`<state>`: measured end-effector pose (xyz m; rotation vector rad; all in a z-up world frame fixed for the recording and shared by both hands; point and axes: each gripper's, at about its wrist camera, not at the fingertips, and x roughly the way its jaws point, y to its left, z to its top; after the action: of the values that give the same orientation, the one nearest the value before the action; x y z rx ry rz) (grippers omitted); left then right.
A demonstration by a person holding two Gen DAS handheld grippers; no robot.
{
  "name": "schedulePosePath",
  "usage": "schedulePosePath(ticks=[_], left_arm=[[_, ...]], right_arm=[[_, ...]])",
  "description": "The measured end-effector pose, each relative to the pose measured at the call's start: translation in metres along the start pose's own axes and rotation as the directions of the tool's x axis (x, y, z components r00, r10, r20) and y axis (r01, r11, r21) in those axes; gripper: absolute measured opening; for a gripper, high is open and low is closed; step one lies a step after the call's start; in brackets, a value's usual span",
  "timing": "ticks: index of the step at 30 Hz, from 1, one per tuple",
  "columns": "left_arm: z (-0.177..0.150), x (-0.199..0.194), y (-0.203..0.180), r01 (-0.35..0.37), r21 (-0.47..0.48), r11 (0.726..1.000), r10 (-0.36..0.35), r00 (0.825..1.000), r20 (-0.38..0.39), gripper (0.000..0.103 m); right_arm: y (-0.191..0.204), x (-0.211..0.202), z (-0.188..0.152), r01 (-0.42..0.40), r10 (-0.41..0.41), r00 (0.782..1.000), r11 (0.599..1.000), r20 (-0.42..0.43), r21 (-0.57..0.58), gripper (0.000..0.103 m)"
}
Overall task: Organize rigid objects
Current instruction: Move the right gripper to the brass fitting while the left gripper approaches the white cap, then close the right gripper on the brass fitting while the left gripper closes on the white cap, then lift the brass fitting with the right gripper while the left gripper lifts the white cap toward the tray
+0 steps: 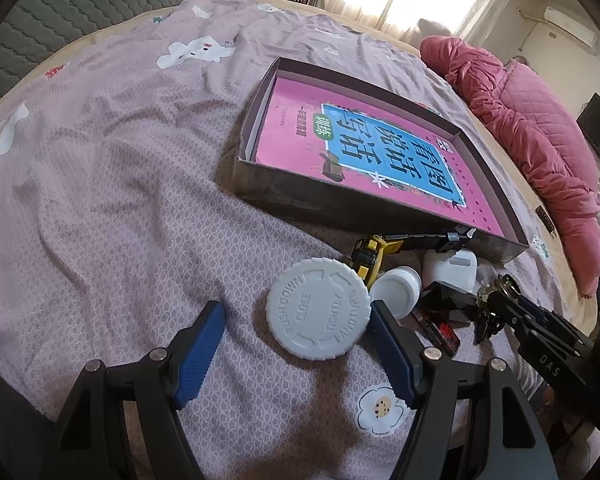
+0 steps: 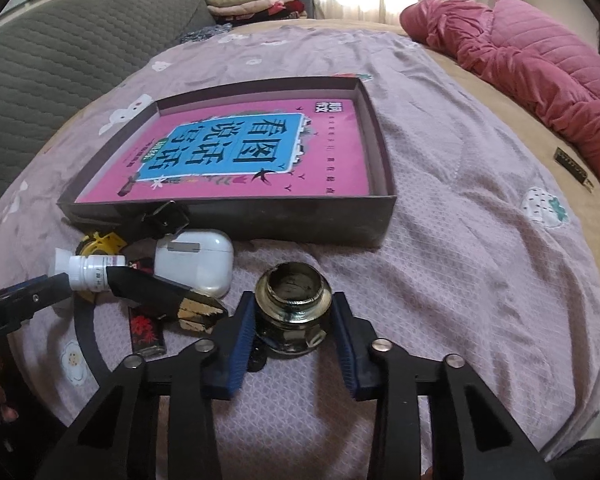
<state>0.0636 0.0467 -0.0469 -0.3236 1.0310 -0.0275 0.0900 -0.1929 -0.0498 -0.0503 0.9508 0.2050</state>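
My left gripper [image 1: 296, 318] is open; a large grey child-proof cap [image 1: 318, 309] lies flat on the bed between its blue pads, touching the right pad [image 1: 388, 344]. My right gripper [image 2: 294, 314] is shut on a dark glass ink jar [image 2: 293, 307] with no lid, standing on the bed. A shallow dark box [image 2: 260, 220] holds a pink book [image 2: 236, 152]; it also shows in the left wrist view [image 1: 284, 188]. In front of the box lie a white earbud case [image 2: 198, 260], a small white bottle [image 2: 88, 268], a yellow toy truck [image 1: 370, 256], a black faceted piece [image 2: 156, 292] and a black lighter [image 2: 146, 330].
The bed has a lilac patterned sheet [image 2: 460, 220]. A crumpled pink quilt [image 2: 540, 60] lies at the far right. A grey quilted headboard [image 2: 60, 52] stands at the left, with folded clothes [image 2: 244, 2] behind it.
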Motion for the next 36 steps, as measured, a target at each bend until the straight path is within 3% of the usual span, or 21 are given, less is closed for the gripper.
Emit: schedulePosePath(ticks=[12, 17, 22, 36], left_arm=[[0.002, 0.002, 0.006, 0.026, -0.019, 0.999, -0.026, 1.000, 0.000, 0.070], [0.003, 0.001, 0.006, 0.048, -0.015, 0.999, -0.047, 0.999, 0.004, 0.057], [0.003, 0.001, 0.005, 0.067, -0.012, 0.998, -0.067, 0.998, 0.002, 0.051], [0.003, -0.013, 0.006, 0.103, -0.018, 0.995, -0.102, 0.994, 0.041, 0.050]], right_arm=[[0.003, 0.000, 0.005, -0.021, 0.021, 1.000, 1.000, 0.012, -0.002, 0.037], [0.005, -0.003, 0.005, -0.016, 0.016, 1.000, 1.000, 0.017, -0.011, 0.037], [0.007, -0.007, 0.004, -0.013, 0.014, 0.999, 1.000, 0.031, -0.023, 0.037], [0.013, -0.018, 0.003, -0.037, 0.040, 0.997, 0.998, 0.061, -0.047, 0.037]])
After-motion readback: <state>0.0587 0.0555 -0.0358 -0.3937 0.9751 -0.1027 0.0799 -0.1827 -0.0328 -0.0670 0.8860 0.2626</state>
